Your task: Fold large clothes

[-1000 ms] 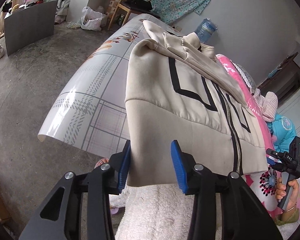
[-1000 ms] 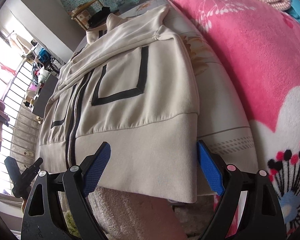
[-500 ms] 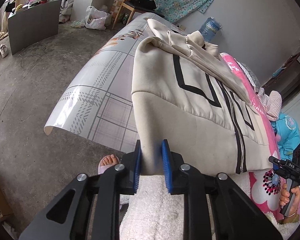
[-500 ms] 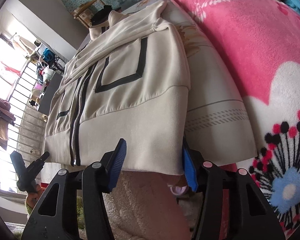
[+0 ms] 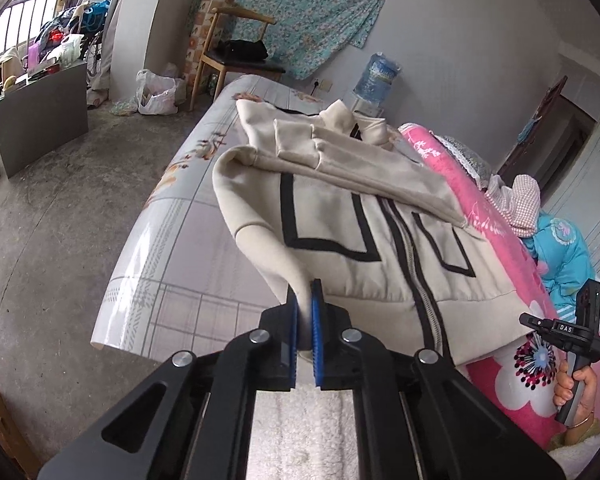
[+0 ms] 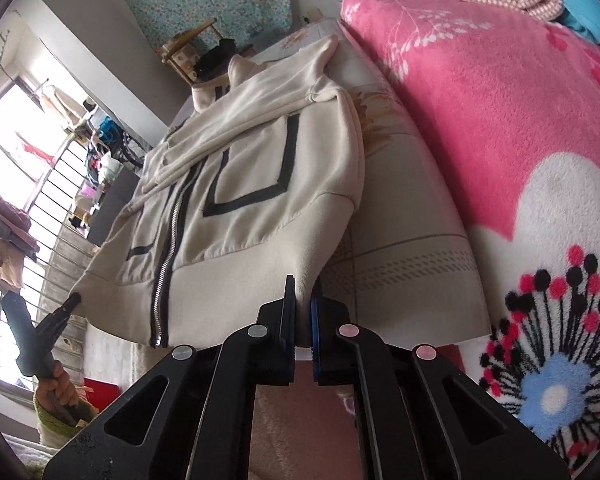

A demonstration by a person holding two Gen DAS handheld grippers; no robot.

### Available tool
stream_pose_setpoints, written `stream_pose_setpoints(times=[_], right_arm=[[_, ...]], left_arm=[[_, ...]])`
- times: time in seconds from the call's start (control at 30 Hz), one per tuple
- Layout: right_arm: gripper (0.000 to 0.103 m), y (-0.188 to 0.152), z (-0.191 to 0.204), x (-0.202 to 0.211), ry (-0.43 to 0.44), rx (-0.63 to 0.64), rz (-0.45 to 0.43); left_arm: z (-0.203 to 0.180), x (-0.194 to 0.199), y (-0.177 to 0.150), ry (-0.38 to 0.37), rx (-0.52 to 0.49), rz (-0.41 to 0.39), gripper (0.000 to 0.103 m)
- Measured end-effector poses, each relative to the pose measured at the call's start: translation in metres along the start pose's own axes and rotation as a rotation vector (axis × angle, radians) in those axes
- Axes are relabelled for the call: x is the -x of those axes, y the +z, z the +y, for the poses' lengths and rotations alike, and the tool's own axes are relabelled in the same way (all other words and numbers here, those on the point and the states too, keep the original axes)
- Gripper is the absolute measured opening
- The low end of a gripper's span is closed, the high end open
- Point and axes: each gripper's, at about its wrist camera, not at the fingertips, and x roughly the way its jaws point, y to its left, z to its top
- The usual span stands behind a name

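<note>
With both my jaws clamped on the hem corners of the jacket [image 5: 340, 216] lying on the bed [image 5: 188, 216] (sleeves folded in), I should lift evenly, carrying the hem toward the collar.

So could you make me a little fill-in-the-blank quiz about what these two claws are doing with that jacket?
1. Both claws are shut on the bottom ____ of the cream jacket.
2. Down the jacket's front runs a closed ____.
3. To the jacket's right in the left claw view lies a fluffy blanket coloured ____.
4. Beyond the bed stands a wooden ____ holding a black bag.

Missing words: hem; zipper; pink; chair
</note>
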Motion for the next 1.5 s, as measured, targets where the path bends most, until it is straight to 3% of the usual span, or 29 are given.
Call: stream_pose_setpoints(times=[0.23, 0.5, 0.83, 1.17, 1.27, 1.33, 1.4, 1.5], right_arm=[[0.004, 0.026, -0.003, 0.01, 0.128, -0.044, -0.057], [0.004, 0.075, -0.007, -0.009, 0.232, -0.108, -0.106], [0.004, 0.118, -0.015, -0.051, 0.253, -0.182, -0.079], [0.009, 0.14, -0.021, -0.097, 0.207, -0.221, -0.021], [0.02, 0.141, -0.023, -0.101, 0.193, -0.22, -0.013], [0.042, 0.14, -0.023, -0.097, 0.184, -0.222, -0.032], [0.053, 0.14, -0.021, -0.086, 0.173, -0.207, -0.067], [0.059, 0.138, -0.021, -0.067, 0.139, -0.181, -0.109]], left_arm=[[0.015, -0.009, 0.034, -0.08, 0.155, -0.037, 0.005], [0.037, -0.039, 0.072, -0.096, 0.257, -0.038, 0.005], [0.061, -0.087, 0.092, -0.112, 0.344, 0.044, 0.005], [0.082, -0.124, 0.098, -0.146, 0.419, 0.099, 0.009], [0.086, -0.126, 0.098, -0.142, 0.445, 0.098, 0.021], [0.089, -0.119, 0.099, -0.132, 0.449, 0.074, 0.03], [0.093, -0.109, 0.099, -0.137, 0.452, 0.048, 0.034], [0.094, -0.093, 0.097, -0.135, 0.44, 0.023, 0.035]])
